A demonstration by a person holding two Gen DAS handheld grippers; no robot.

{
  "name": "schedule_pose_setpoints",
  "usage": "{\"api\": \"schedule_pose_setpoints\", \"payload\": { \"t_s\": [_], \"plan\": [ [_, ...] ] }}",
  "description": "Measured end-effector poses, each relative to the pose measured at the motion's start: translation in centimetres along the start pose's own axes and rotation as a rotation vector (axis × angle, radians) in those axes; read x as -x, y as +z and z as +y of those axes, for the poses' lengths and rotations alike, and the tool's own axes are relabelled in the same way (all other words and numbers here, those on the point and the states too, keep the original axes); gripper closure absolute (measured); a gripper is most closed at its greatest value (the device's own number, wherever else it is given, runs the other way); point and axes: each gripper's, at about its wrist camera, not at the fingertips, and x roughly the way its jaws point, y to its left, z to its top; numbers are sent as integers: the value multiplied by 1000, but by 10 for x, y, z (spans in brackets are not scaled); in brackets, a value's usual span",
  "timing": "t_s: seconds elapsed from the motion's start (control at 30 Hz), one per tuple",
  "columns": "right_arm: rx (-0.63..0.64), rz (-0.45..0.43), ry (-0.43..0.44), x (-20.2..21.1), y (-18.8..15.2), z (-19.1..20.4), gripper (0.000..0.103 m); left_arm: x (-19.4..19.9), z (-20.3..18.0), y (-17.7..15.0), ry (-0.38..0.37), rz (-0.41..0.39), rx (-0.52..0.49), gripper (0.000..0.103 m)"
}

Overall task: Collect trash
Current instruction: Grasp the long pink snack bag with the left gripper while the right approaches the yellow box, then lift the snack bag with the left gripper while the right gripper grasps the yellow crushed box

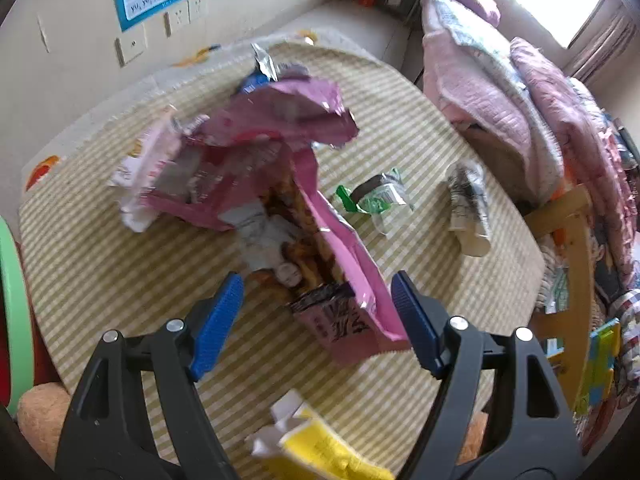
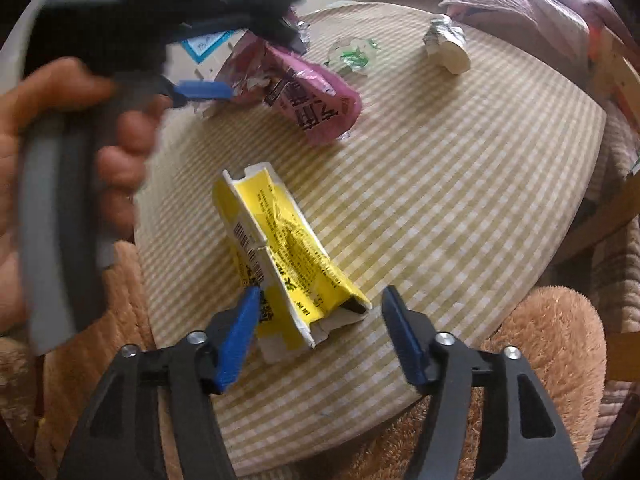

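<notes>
A large torn pink snack bag lies on the green-checked round table. My left gripper is open, its blue fingers on either side of the bag's near end; the bag also shows in the right wrist view. A crushed yellow carton lies nearer, its near end between the open fingers of my right gripper; it also shows in the left wrist view. A green-and-white wrapper and a crumpled paper cup lie further right.
A bed with pink quilts stands right of the table. A wooden chair is at the right edge. A brown plush cushion lies below the table's near side. A wall with sockets is behind.
</notes>
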Motion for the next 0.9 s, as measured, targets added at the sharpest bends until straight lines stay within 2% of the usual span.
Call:
{"api": "schedule_pose_setpoints", "payload": {
  "t_s": [0.17, 0.2, 0.23, 0.27, 0.47, 0.7, 0.77, 0.9],
  "plan": [
    [-3, -4, 19, 1, 0, -2, 39, -24, -14, 0, 47, 47, -37, 29],
    [0, -6, 20, 1, 0, -2, 39, -25, -13, -1, 51, 47, -42, 32],
    [3, -6, 21, 2, 0, -1, 39, -25, -13, -2, 52, 47, -48, 46],
    [4, -6, 23, 2, 0, -1, 39, -25, -13, -5, 42, 56, -55, 52],
    [4, 5, 24, -5, 5, 4, 39, -1, -14, -17, -29, 46, -88, 66],
    [1, 10, 20, -13, 6, 7, 39, 59, -9, -21, -133, -30, -129, 67],
    [-3, 10, 22, -15, 6, 5, 39, 77, -4, -26, -130, -54, -163, 66],
    [-20, 16, 33, -17, 7, 2, 38, 99, 18, -42, -61, -65, -232, 66]
  ]
}}
